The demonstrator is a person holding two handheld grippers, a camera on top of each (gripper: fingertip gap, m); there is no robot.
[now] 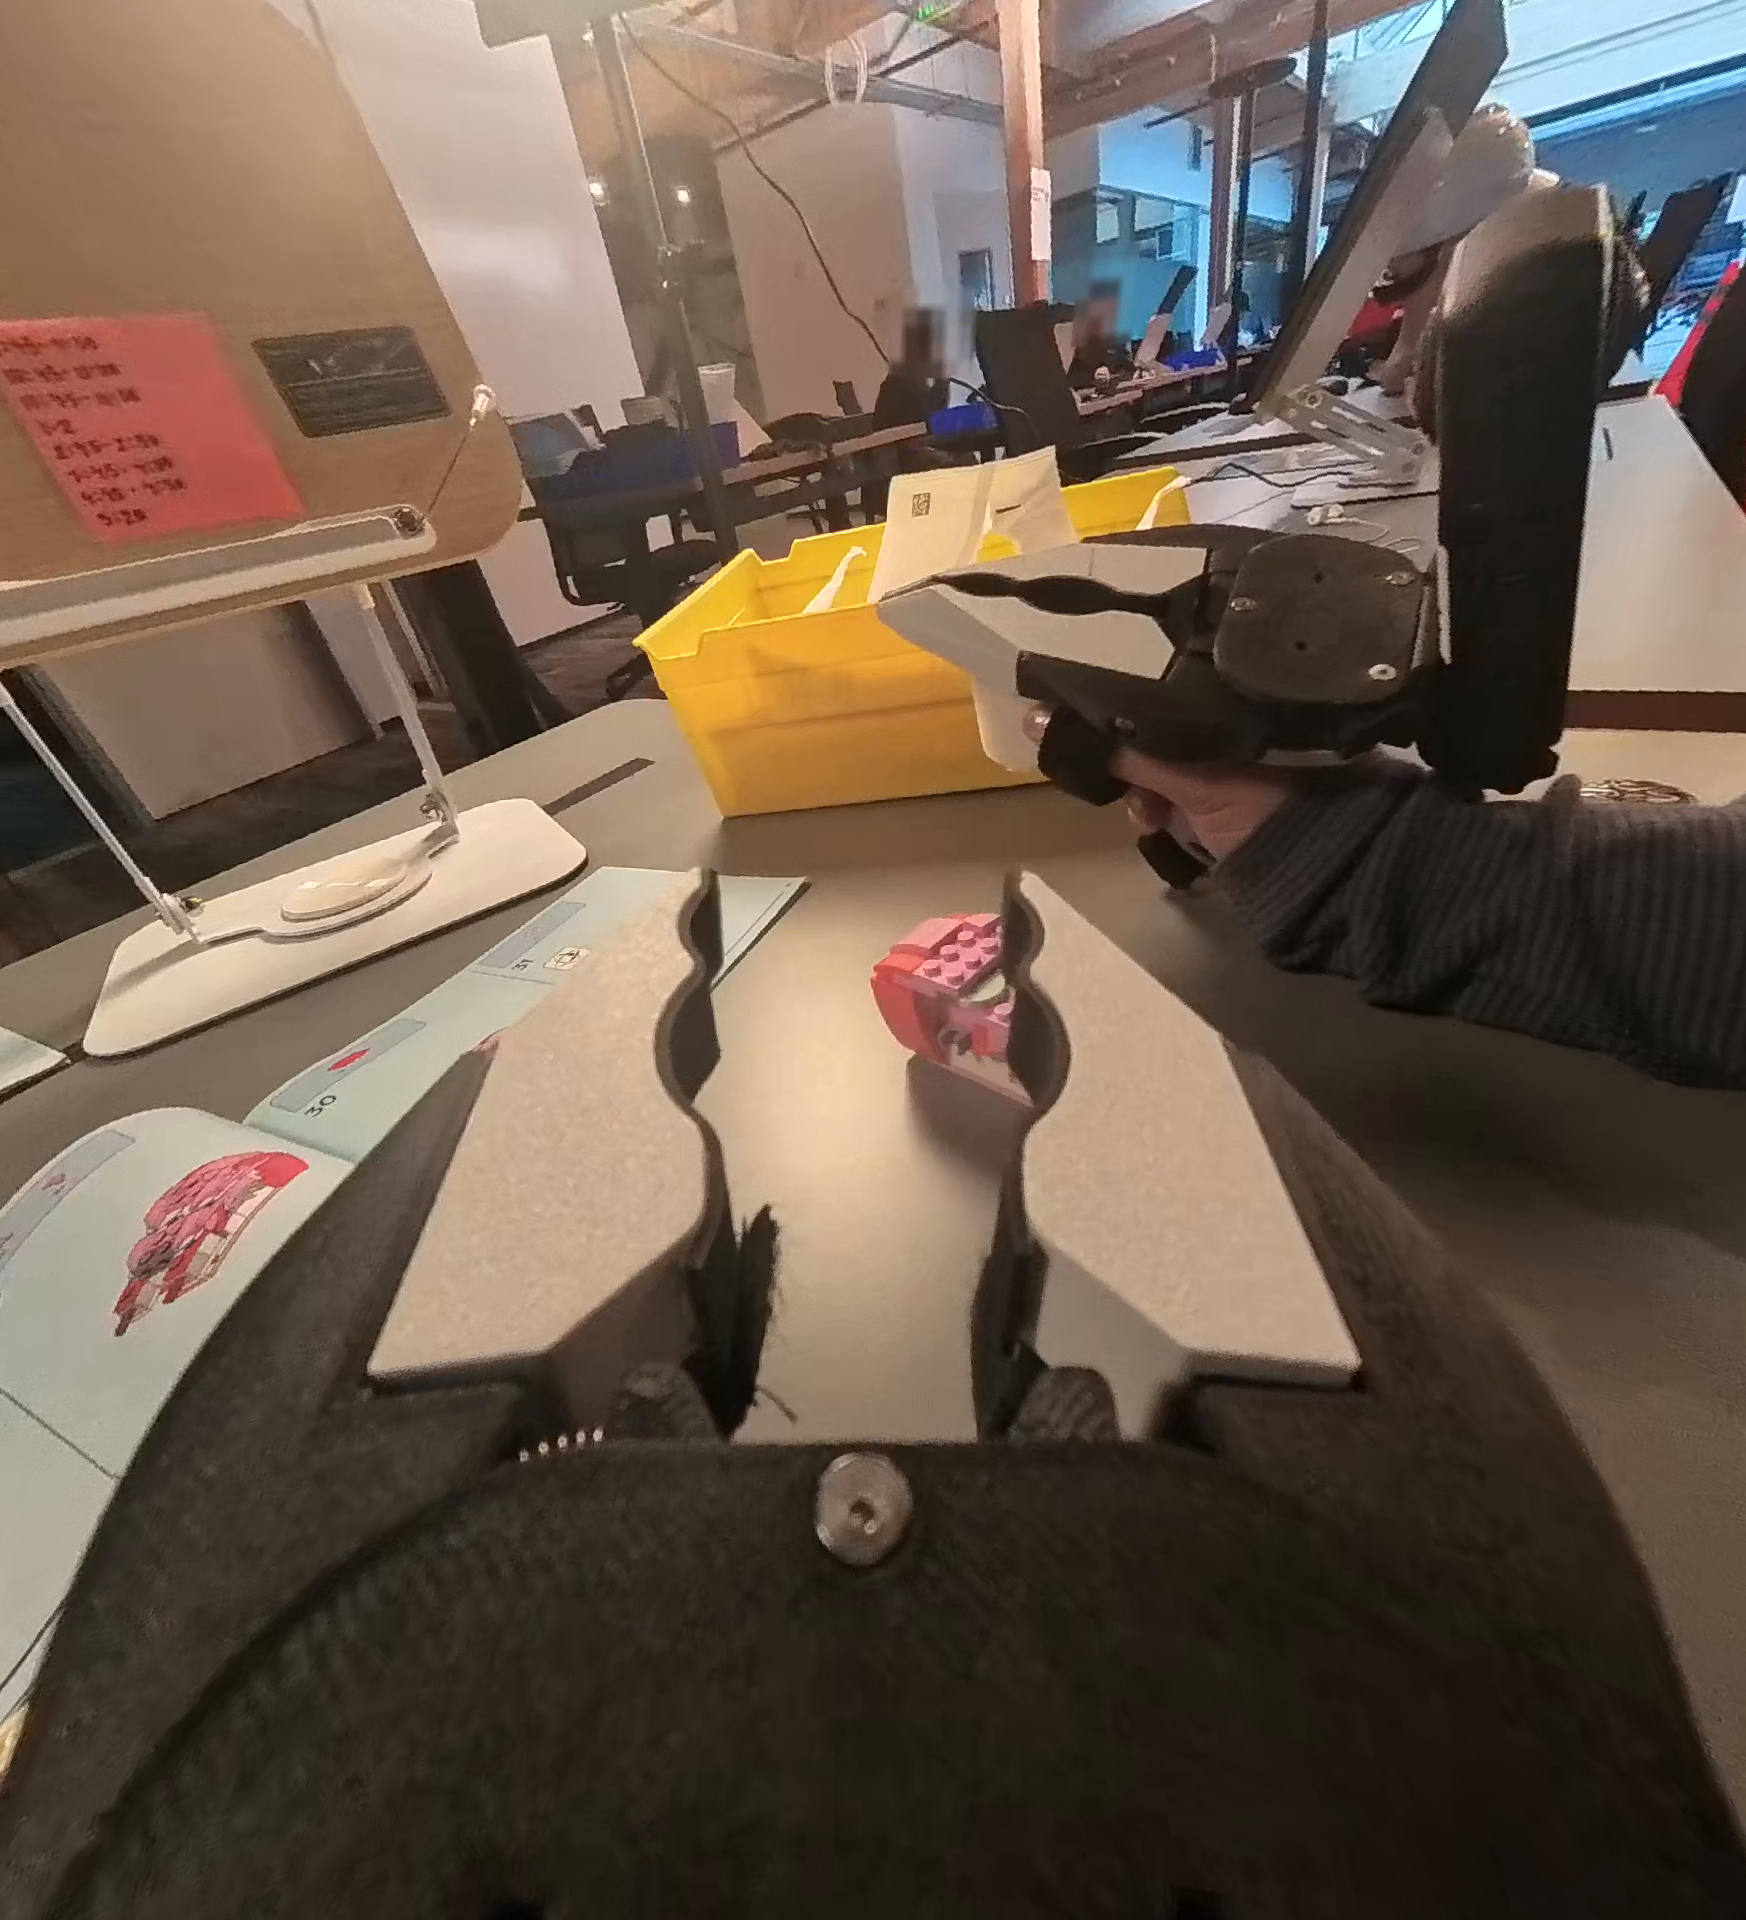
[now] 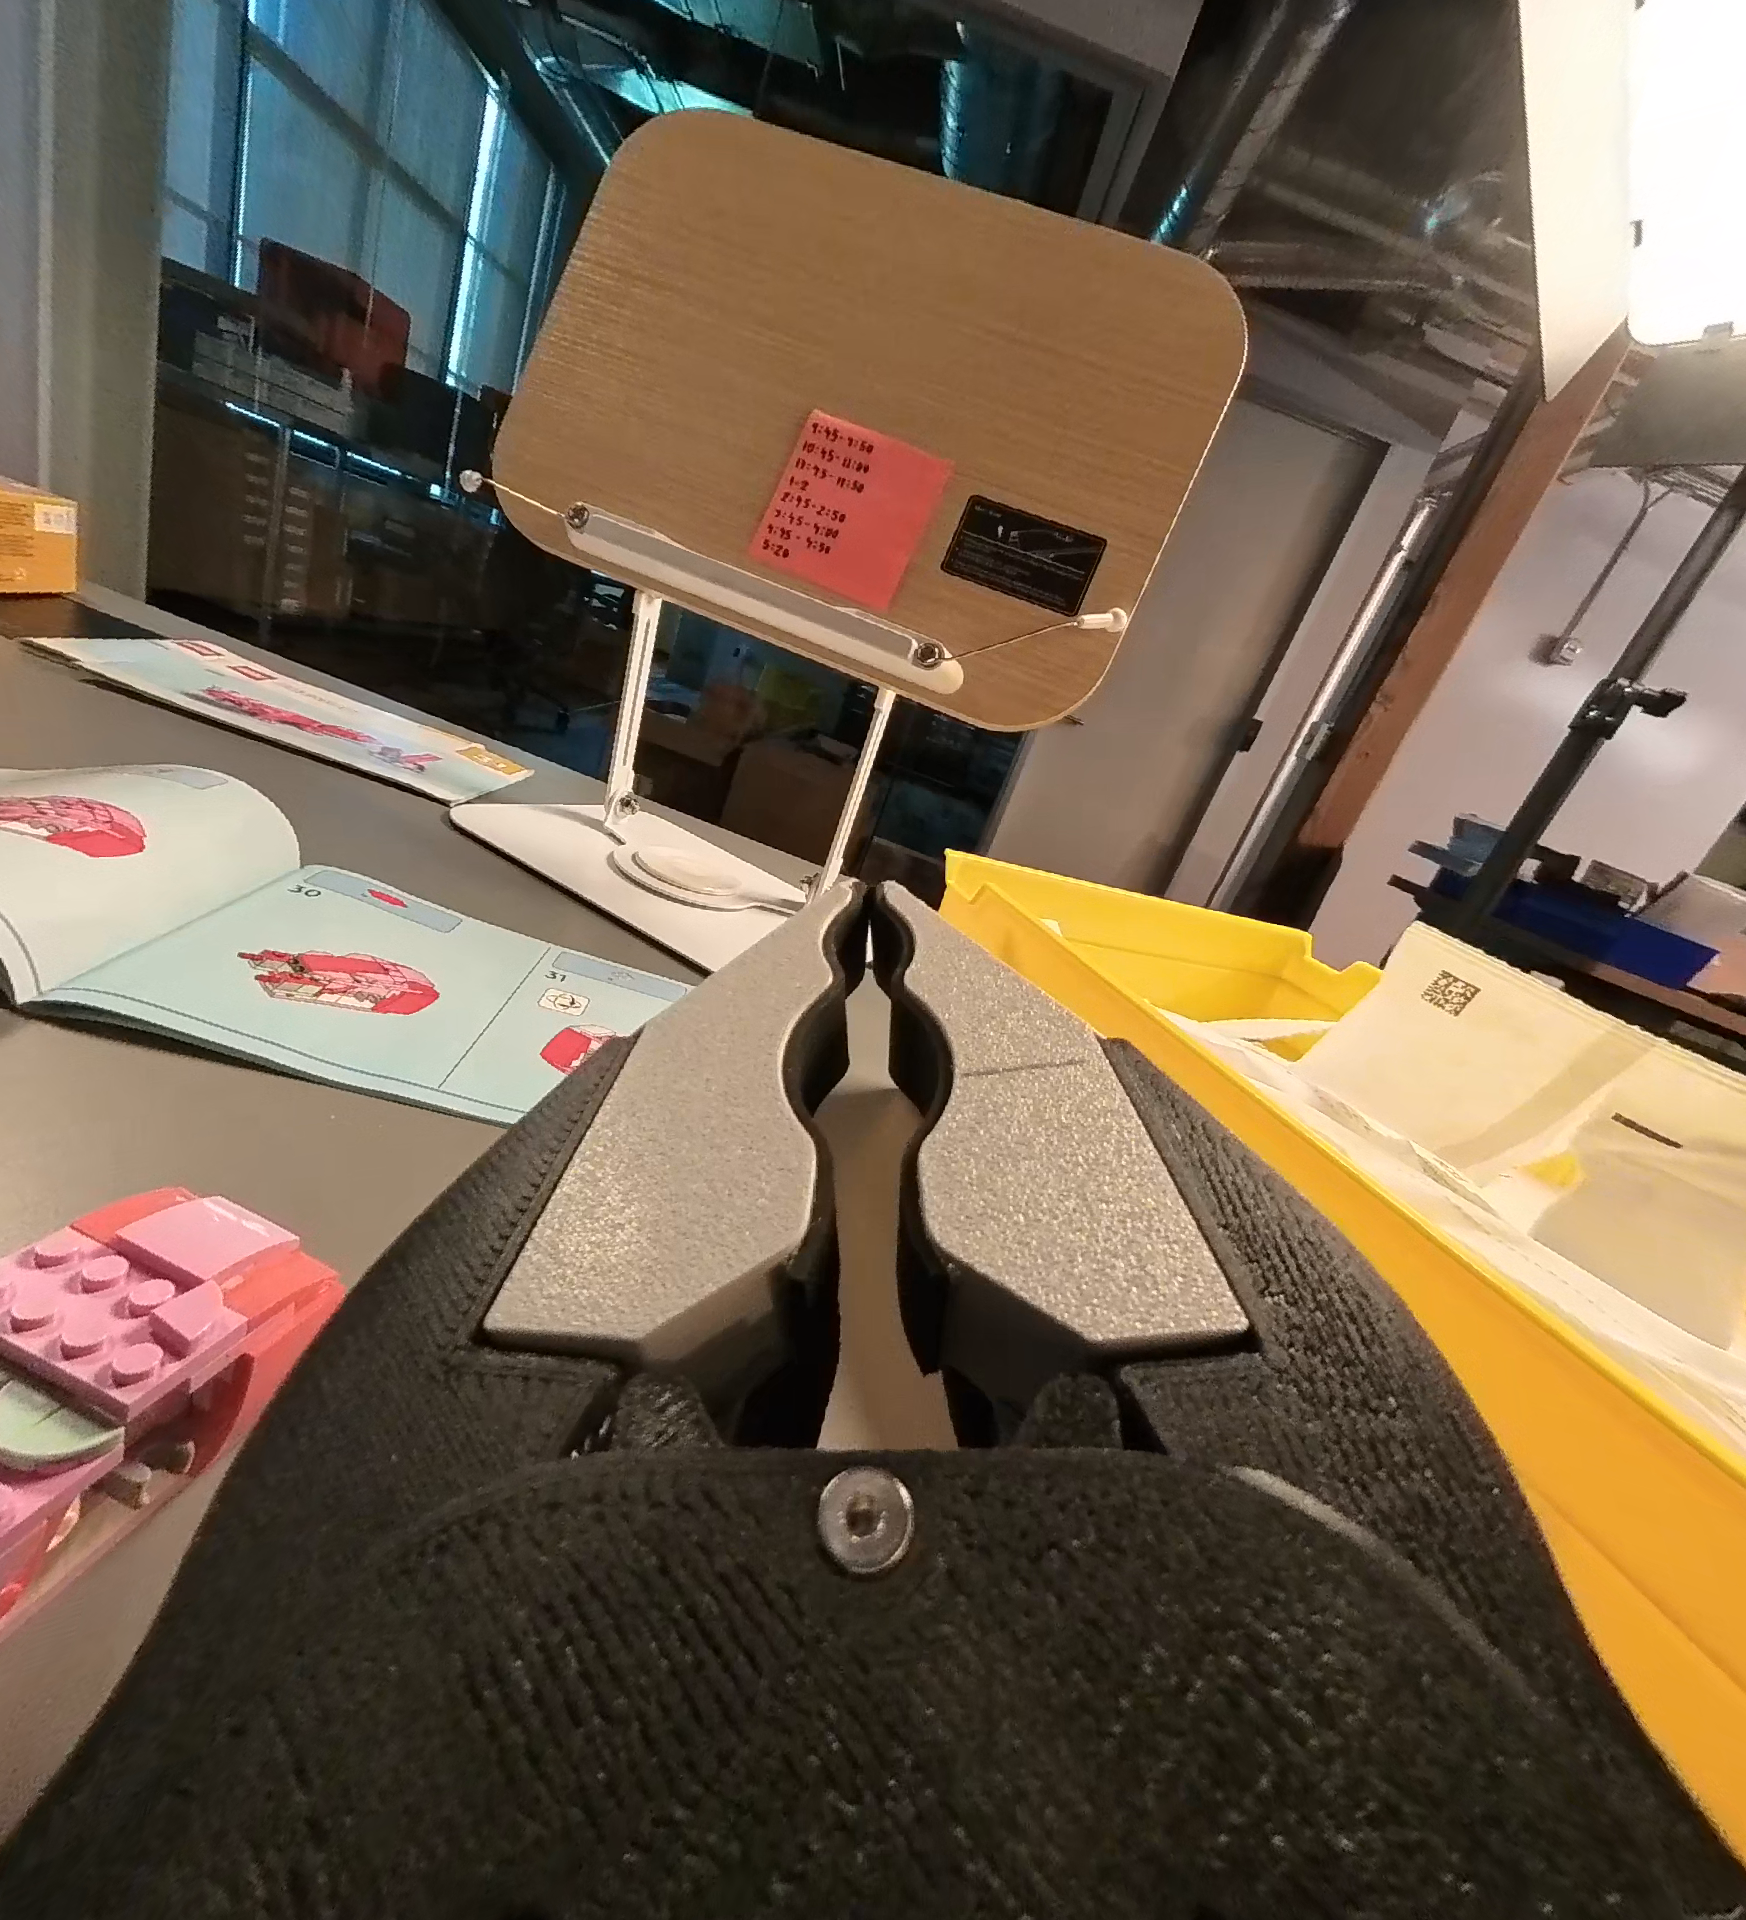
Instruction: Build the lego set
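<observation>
A small pink and red brick model [image 1: 936,977] lies on the dark table [image 1: 1471,1195]. My left gripper [image 1: 858,894] is open and low over the table. The model lies just ahead of it, against the inner side of the right fingertip [image 1: 1040,935], which hides part of it; the left finger stands clear of it. My right gripper [image 2: 869,894] is shut with its tips together and nothing between them. The left wrist view shows it [image 1: 895,615] held in a hand above the table, in front of the yellow bin [image 1: 796,707]. The model [image 2: 69,1351] lies at its lower left.
An open instruction booklet [image 2: 225,956] lies at the left. A wooden book stand [image 2: 848,416] on a white base [image 1: 329,914] stands behind it. The yellow bin [image 2: 1160,935] holds paper bags. A sleeved arm [image 1: 1523,935] rests on the table at the right.
</observation>
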